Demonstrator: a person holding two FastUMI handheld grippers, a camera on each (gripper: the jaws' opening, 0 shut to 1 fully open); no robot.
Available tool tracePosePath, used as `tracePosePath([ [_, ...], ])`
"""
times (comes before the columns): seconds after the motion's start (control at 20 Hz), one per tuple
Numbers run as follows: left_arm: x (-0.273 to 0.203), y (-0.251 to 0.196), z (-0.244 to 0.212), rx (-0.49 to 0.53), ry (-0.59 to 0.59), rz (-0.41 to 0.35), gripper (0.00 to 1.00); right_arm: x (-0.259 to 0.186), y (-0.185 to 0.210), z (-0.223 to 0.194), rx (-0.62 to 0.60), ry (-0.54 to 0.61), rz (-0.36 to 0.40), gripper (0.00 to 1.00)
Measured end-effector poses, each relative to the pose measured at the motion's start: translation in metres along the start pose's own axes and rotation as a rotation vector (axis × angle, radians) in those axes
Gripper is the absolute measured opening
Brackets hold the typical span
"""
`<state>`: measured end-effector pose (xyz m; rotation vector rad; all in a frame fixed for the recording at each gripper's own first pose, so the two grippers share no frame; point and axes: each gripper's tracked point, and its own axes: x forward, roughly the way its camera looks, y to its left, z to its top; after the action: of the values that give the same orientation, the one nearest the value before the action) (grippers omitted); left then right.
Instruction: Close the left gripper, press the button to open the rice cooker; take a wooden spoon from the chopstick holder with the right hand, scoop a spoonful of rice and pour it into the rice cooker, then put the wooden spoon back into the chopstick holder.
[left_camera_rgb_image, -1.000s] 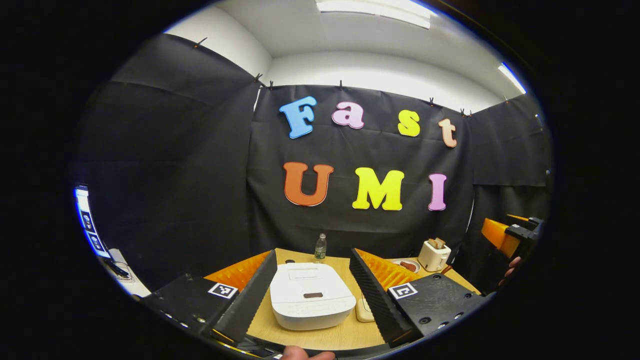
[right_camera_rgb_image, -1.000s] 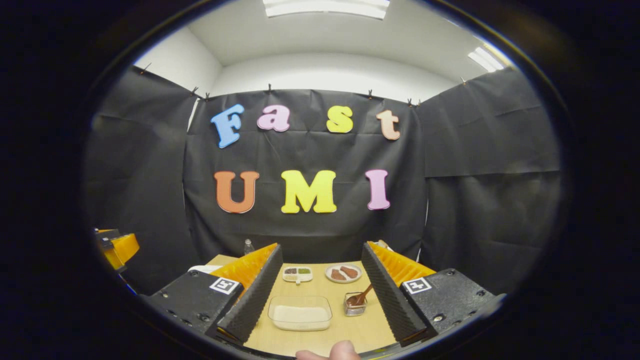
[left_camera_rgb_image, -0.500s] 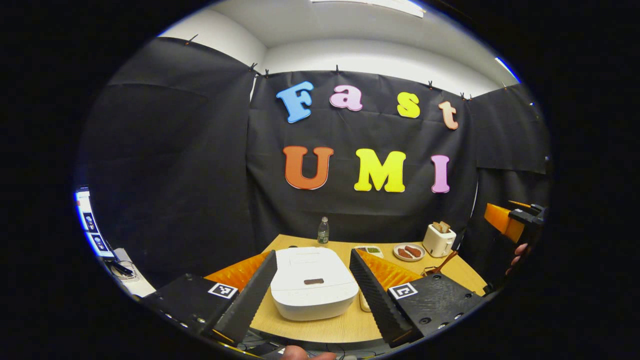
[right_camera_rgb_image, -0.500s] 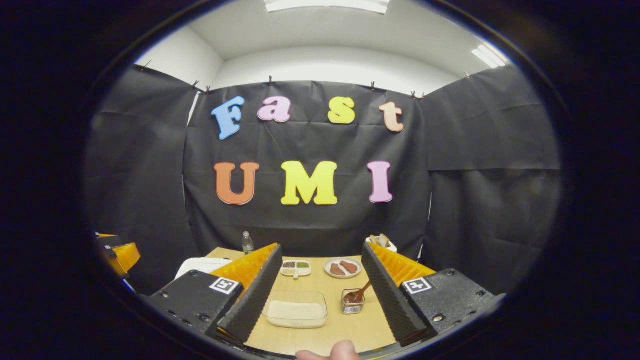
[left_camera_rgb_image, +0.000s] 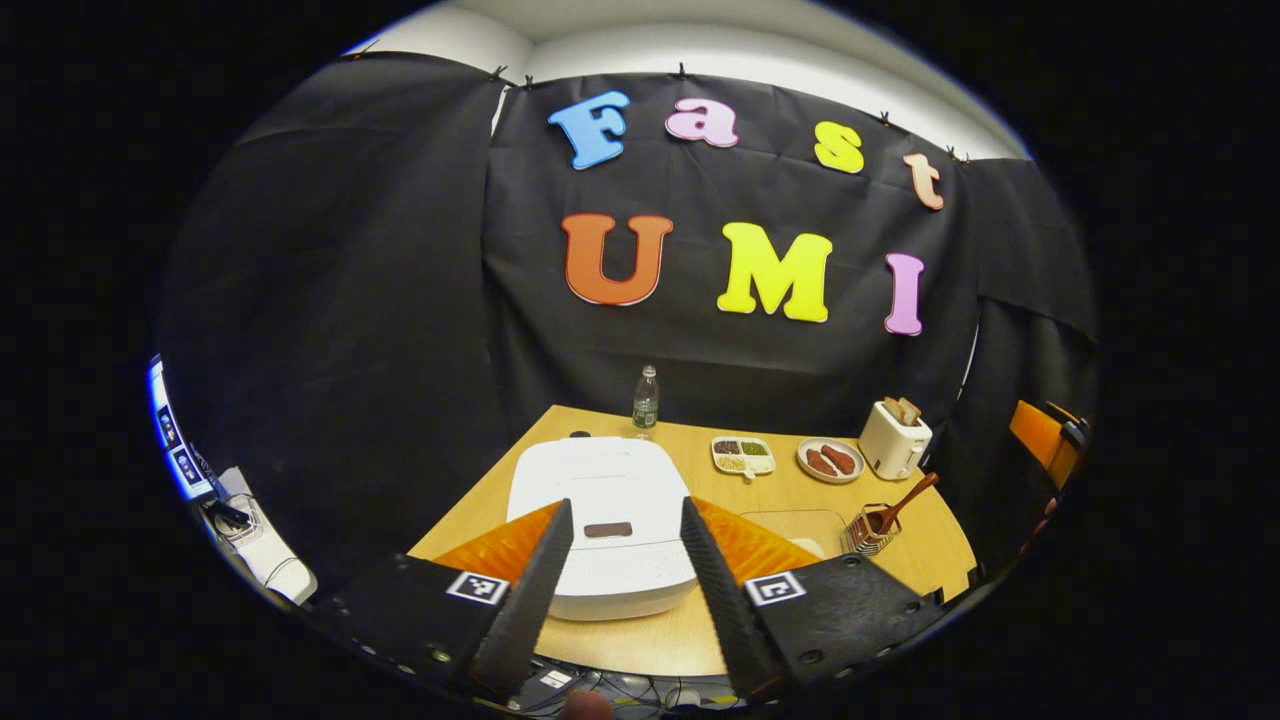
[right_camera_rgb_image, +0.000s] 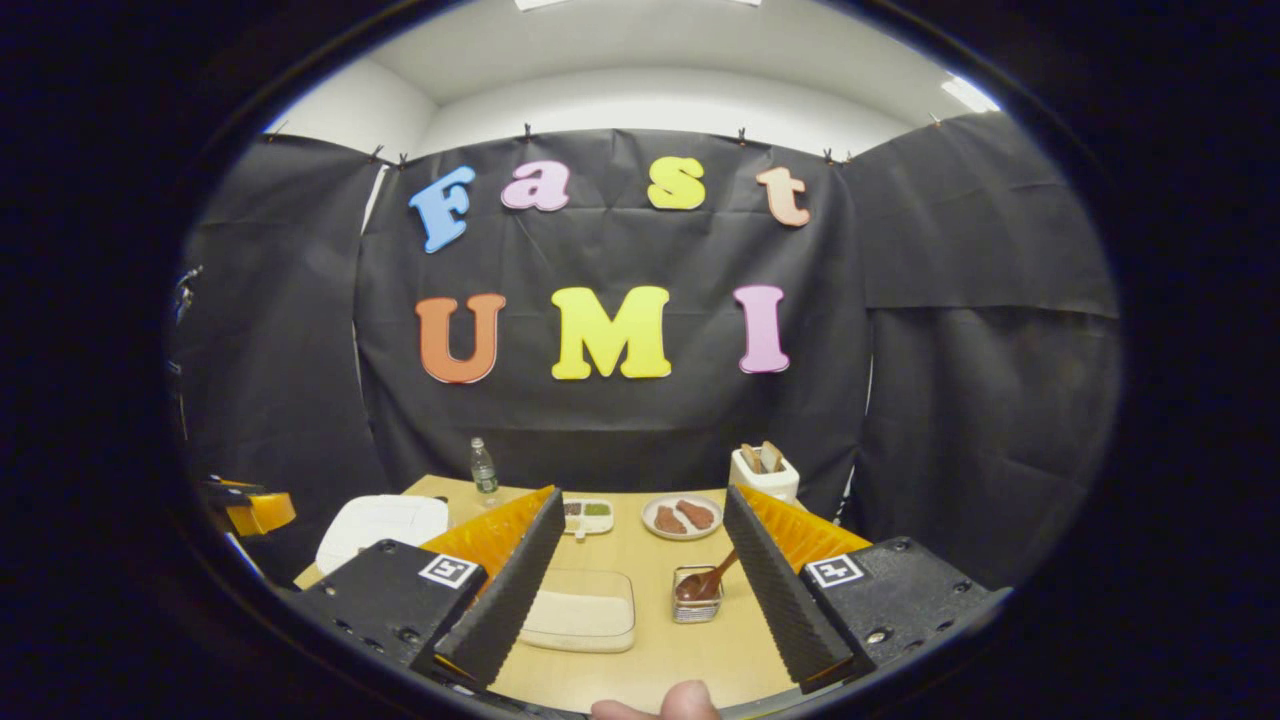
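We see the closed white rounded rice cooker (left_camera_rgb_image: 608, 520) on the wooden tabletop (left_camera_rgb_image: 790, 495), framed between our left gripper (left_camera_rgb_image: 622, 520) jaws. These jaws stand narrower than before, holding nothing. The right gripper (right_camera_rgb_image: 640, 545) jaws remain wide apart and empty.

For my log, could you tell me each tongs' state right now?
Left tongs: open, narrowed, holding nothing, above the rice cooker.
Right tongs: open, empty.

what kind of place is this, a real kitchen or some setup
Most likely a staged kitchen booth for recording, not a real kitchen: black cloth walls surround one wooden table set with a white rice cooker, a toaster and a plate of food.
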<state>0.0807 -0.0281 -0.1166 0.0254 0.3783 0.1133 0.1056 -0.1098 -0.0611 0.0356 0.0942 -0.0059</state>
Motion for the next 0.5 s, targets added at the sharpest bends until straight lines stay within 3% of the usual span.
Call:
tracePosePath([
  [0.05,0.011,0.002,-0.004,0.005,0.032,0.011,0.51,0.006,-0.005,-0.002,0.01,0.005,-0.002,1.0],
  [0.15,0.025,0.0,-0.012,0.004,0.097,0.003,0.34,0.022,-0.018,-0.012,0.032,0.024,-0.013,1.0],
  [0.3,0.046,0.001,-0.022,-0.031,0.198,-0.004,0.33,0.042,-0.027,-0.021,0.059,0.055,-0.023,1.0],
  [0.35,0.055,0.001,-0.025,-0.039,0.217,-0.022,0.07,0.046,-0.028,-0.023,0.062,0.059,-0.024,1.0],
  [0.5,0.068,-0.002,-0.042,-0.087,0.301,-0.066,0.0,0.059,-0.032,-0.026,0.057,0.063,-0.023,1.0],
])
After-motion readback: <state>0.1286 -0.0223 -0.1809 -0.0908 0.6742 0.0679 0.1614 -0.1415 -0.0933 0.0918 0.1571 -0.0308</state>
